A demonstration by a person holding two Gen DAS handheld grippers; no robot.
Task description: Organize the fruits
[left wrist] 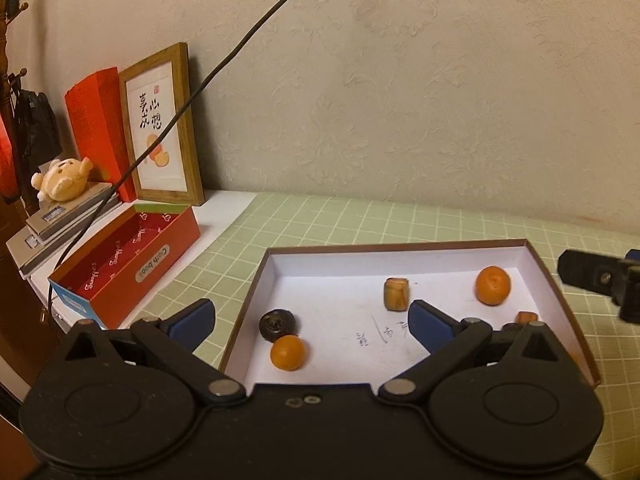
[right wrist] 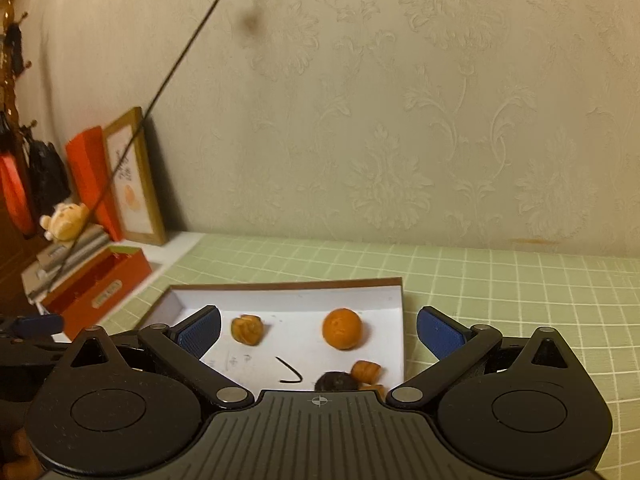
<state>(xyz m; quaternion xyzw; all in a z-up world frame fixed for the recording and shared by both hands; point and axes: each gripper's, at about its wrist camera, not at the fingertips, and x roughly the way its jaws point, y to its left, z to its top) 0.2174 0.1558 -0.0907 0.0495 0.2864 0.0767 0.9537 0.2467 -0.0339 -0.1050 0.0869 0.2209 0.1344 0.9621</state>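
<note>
The shallow white tray (left wrist: 400,258) lies open from above in the lower middle of the frame, its low walls the only rim to clear. Bare floor spreads between the brown cube (left wrist: 396,294) and the small orange (left wrist: 287,353). At left, the red box (left wrist: 132,256), picture frame (left wrist: 164,128) and slanting black cable (left wrist: 224,62) crowd the approach.

Home room, floral wallpaper (right wrist: 400,140), framed calligraphy (left wrist: 162,128), plush toy (left wrist: 64,180), gridded tablecloth (left wrist: 360,220)
</note>
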